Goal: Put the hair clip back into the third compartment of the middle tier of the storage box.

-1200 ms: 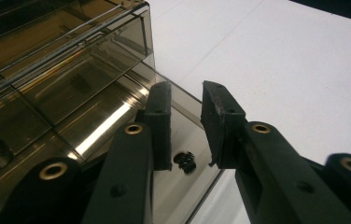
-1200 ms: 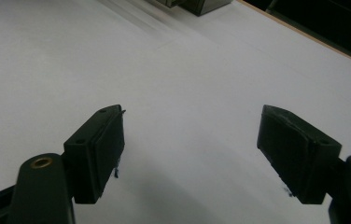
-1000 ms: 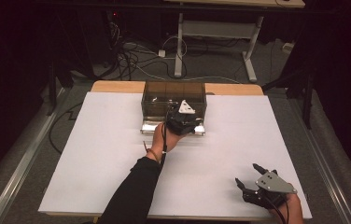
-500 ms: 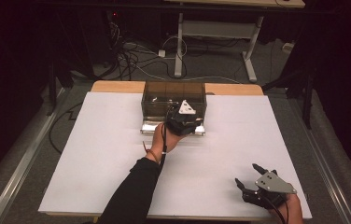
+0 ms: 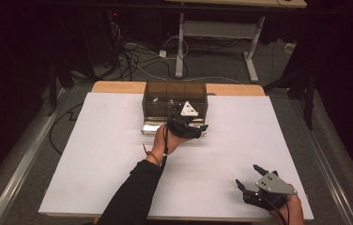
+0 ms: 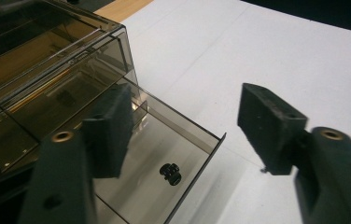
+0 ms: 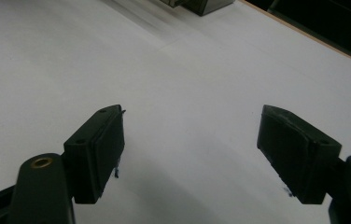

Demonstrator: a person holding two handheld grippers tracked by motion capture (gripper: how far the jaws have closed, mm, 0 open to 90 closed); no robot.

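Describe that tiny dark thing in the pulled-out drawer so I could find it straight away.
Start at the smoky brown see-through box at the far edge of the white table. Its bottom drawer is pulled out toward the person, right under the left claw. On the drawer's bare floor lies one small black knobbly part, the sole loose piece lying in it.

Surface: plain white, tan wood edge. Drawer box: smoky brown, transparent. Small part in drawer: black. Both hand-held grippers black; left hand-held gripper plate pale grey.
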